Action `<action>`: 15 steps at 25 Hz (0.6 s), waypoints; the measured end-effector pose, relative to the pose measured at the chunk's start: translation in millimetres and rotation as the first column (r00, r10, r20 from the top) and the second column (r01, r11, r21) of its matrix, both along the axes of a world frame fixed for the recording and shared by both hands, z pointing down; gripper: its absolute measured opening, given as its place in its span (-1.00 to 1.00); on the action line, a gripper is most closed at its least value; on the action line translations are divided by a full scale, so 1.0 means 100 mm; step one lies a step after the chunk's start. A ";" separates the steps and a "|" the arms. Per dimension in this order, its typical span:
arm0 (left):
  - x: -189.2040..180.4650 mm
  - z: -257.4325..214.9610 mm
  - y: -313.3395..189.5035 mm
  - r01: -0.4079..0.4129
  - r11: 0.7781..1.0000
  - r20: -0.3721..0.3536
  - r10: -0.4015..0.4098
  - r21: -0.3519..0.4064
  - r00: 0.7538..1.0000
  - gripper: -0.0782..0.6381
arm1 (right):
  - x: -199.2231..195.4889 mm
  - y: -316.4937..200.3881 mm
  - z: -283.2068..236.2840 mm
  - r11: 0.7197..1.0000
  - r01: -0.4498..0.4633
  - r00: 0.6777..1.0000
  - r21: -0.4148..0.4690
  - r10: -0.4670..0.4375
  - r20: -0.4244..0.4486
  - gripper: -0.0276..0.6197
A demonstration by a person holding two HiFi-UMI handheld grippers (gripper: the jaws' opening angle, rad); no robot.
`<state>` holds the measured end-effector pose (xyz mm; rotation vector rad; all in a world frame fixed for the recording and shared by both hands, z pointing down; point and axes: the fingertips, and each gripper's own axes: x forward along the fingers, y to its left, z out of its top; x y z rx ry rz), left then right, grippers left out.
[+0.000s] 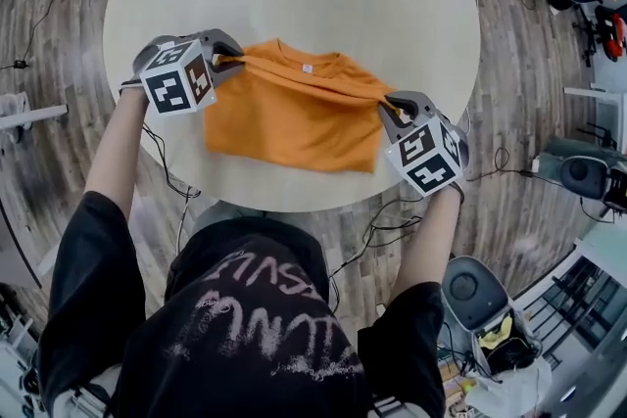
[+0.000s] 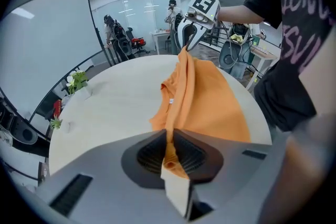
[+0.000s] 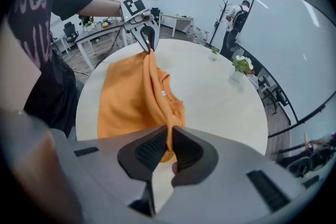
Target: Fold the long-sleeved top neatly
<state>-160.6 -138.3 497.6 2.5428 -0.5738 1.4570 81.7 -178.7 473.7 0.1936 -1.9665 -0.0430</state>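
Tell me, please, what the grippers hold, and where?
The orange top: the left gripper pinches one end of its taut upper fold, the right gripper the other end.

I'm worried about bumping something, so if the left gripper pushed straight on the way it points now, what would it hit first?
Probably the orange long-sleeved top itself: the left gripper is shut on its edge, and the cloth lies straight ahead on the round pale table. Depth is unclear.

Bright, even ceiling light (fisheye-warped, dark-vignetted edges), soft shadows.
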 end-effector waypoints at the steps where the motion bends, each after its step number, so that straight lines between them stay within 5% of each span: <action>1: -0.03 0.06 -0.06 0.002 1.000 -0.006 -0.002 -0.007 1.000 -0.64 | -0.03 -0.06 0.05 1.000 -0.003 1.000 -0.007 0.003 -0.006 -0.81; 7: -0.08 0.36 -0.27 0.032 0.999 -0.025 -0.032 -0.021 0.999 -0.62 | -0.08 -0.26 0.33 0.999 -0.048 0.999 -0.021 0.048 0.000 -0.78; 15: -0.23 0.31 -0.49 0.097 0.995 -0.051 -0.096 0.018 0.994 -0.55 | -0.14 -0.55 0.12 0.983 -0.163 0.983 0.082 0.154 0.103 -0.59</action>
